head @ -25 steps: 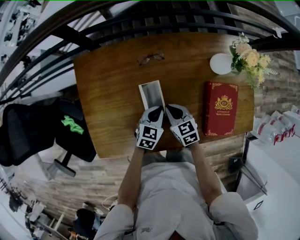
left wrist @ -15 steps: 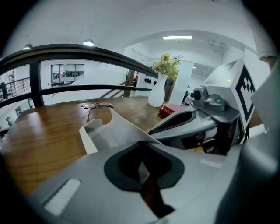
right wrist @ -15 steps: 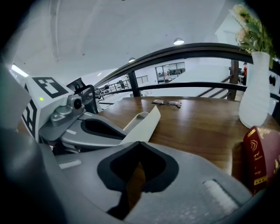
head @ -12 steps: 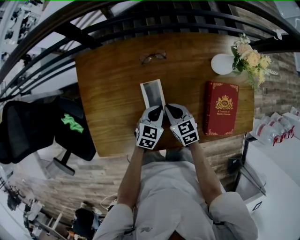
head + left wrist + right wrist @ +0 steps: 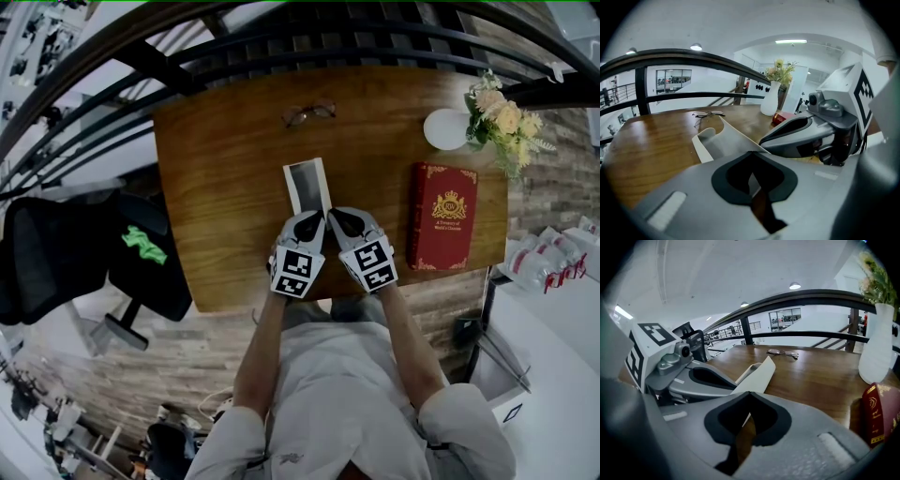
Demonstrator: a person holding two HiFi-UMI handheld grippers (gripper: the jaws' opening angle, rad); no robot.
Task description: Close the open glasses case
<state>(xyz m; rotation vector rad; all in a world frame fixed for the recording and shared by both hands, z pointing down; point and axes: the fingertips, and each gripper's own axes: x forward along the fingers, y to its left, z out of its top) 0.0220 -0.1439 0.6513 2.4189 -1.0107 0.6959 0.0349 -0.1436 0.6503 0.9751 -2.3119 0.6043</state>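
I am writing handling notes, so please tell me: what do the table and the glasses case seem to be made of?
The table: probably wood or wood veneer, glossy; brown grain and bright reflections show. The glasses case: pale, matte, thin stiff flap standing up; perhaps card or faux leather, I cannot tell which.

An open, pale grey glasses case (image 5: 307, 186) lies lengthwise. Its near end sits just ahead of the left gripper (image 5: 316, 221) and right gripper (image 5: 338, 218), flap raised.

A wooden table (image 5: 225, 187) bears an open glasses case (image 5: 307, 186) near its middle. Beyond the case lie spectacles (image 5: 307, 113). To the case's right lies a red book (image 5: 442, 217), and beyond that stands a white flower vase (image 5: 442, 128).
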